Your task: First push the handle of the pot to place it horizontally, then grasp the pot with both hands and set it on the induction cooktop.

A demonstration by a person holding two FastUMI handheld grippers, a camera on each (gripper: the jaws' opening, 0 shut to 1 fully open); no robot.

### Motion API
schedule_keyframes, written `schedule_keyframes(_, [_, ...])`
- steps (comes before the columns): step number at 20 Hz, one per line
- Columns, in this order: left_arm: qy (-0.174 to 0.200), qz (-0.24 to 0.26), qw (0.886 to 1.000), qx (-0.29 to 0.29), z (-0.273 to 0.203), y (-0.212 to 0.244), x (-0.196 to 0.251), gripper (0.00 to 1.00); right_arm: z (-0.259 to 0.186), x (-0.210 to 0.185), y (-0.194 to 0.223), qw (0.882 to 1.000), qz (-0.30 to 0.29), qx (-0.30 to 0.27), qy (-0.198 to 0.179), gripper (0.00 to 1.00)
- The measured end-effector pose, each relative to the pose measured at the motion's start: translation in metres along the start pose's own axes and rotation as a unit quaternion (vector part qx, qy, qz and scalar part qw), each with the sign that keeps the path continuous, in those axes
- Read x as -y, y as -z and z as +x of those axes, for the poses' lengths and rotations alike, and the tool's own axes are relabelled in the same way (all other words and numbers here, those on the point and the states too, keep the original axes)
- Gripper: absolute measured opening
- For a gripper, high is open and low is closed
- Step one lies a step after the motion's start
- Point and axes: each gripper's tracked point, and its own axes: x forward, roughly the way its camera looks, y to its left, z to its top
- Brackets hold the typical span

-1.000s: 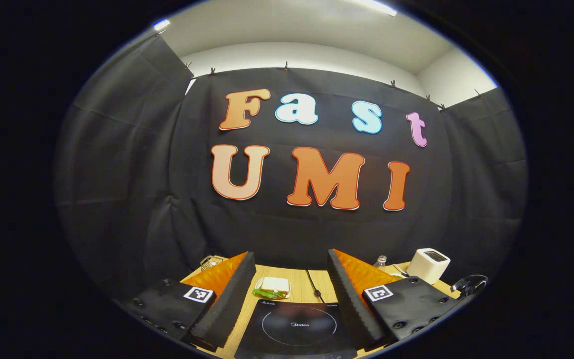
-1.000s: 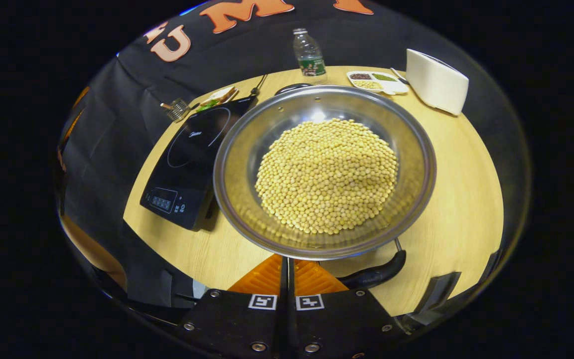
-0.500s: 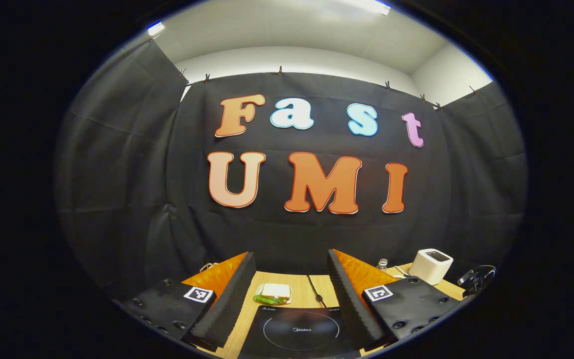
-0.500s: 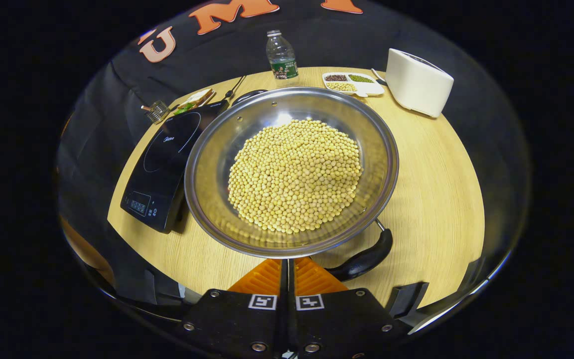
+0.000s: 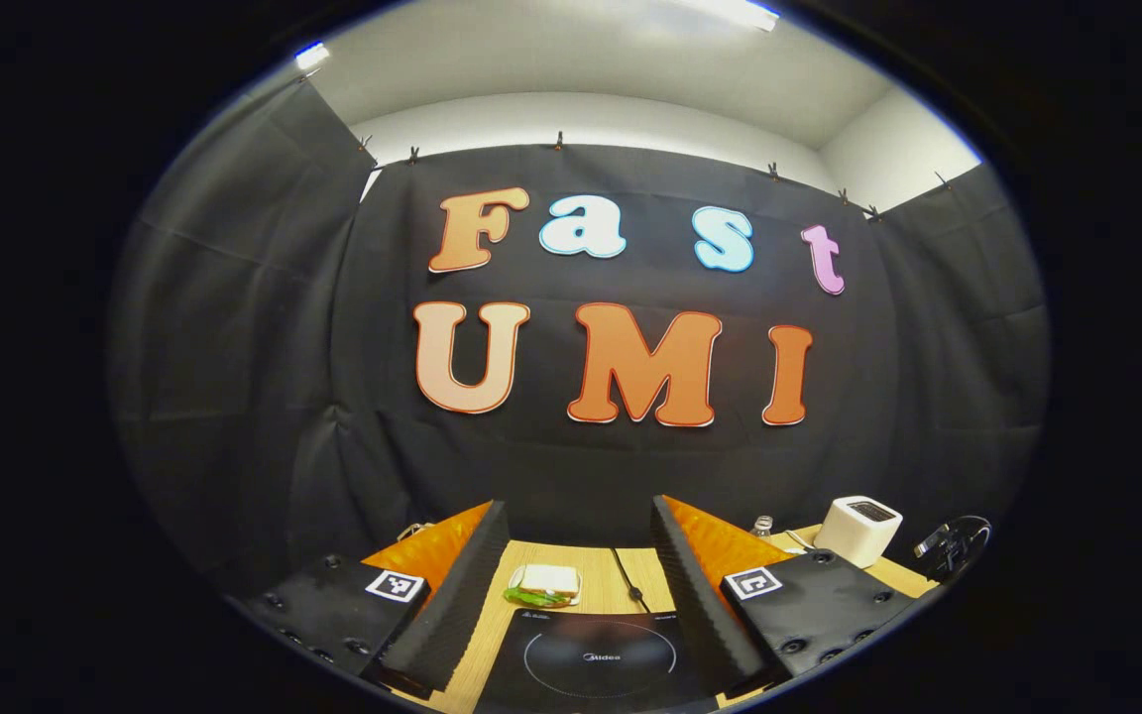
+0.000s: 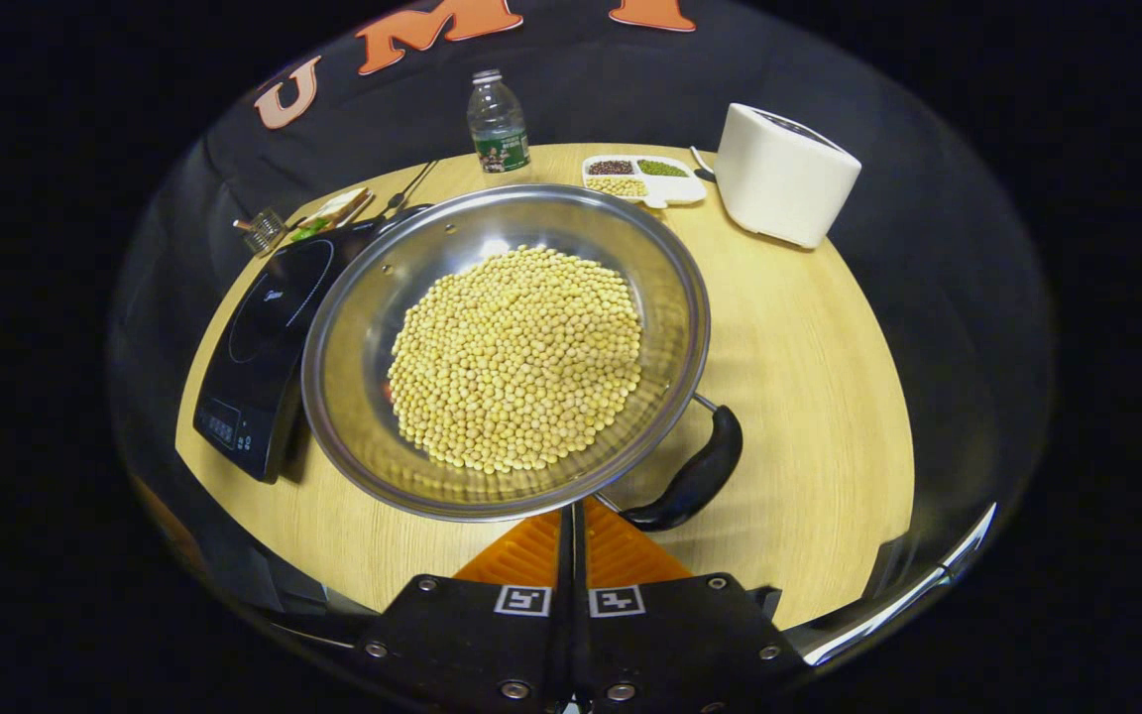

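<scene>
A wide steel pot (image 6: 353, 367) heaped with yellow soybeans stands on the wooden table, its left rim reaching over the black induction cooktop (image 6: 264, 327). Its black handle (image 6: 690, 474) juts from the near right rim and slants down toward me. My right gripper (image 6: 572, 516) is shut with nothing in it, its tips at the pot's near rim, just left of the handle's end. My left gripper (image 5: 579, 511) is open and hovers above the cooktop (image 5: 596, 659), facing the back wall.
At the back of the table stand a water bottle (image 6: 498, 124), a divided dish of beans (image 6: 642, 177) and a white boxy appliance (image 6: 784, 174). A sandwich plate (image 6: 328, 213) and a small wire rack (image 6: 262, 230) lie behind the cooktop. Bare tabletop lies right of the pot.
In the right gripper view the pot has slid leftward and its handle has swung from lying across the bottom to slanting up on the right. The left gripper view barely shifts.
</scene>
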Motion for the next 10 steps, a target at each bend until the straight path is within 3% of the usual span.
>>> schedule_keyframes(5, [0.000,0.009,1.000,0.004,-0.002,0.000,-0.002,0.93,0.008,0.019,-0.014,0.999,0.048,0.011,0.004,0.00])
schedule_keyframes(10, [0.007,0.007,1.000,0.003,-0.004,0.000,0.006,0.96,0.020,0.043,-0.029,0.996,0.084,0.019,0.030,0.00])
